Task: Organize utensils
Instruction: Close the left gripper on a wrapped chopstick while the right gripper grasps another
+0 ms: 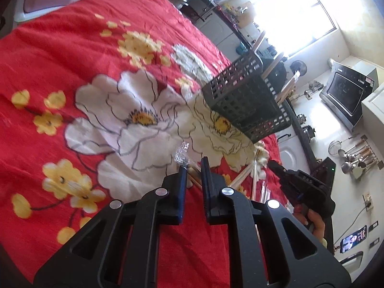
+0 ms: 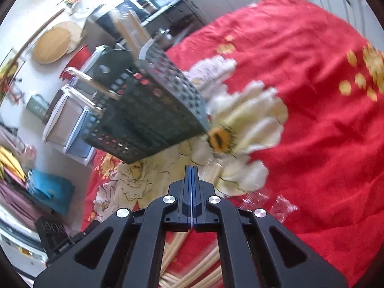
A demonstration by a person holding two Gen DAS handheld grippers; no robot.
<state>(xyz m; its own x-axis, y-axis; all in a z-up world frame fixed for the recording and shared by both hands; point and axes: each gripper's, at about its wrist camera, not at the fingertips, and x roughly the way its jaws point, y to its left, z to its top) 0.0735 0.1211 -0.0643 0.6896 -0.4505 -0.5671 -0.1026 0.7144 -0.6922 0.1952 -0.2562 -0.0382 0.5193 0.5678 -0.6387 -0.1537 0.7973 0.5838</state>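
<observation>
A black perforated basket (image 1: 247, 100) stands on the far part of a red flowered cloth (image 1: 72, 60), with several pale sticks (image 1: 286, 88) rising out of its top toward a bright window. In front of it, loose wooden chopsticks (image 1: 242, 176) lie scattered on the cloth, some in clear plastic wrappers (image 1: 182, 153).

The left gripper (image 1: 193, 168) is nearly closed, its jaws narrow around a wrapped pair of chopsticks (image 1: 194, 174) whose ends show in the gap. To its right, the right gripper (image 1: 276, 165) reaches in, held by a hand (image 1: 312, 223); from its own view, the right gripper (image 2: 192, 170) is fully closed, pads pressed together. Whether it pinches anything cannot be told.

More chopsticks (image 2: 192, 271) lie under that gripper, largely hidden by its frame. The right view is motion-blurred, so the basket and the crinkled wrapper (image 2: 271, 202) are hard to make out.
</observation>
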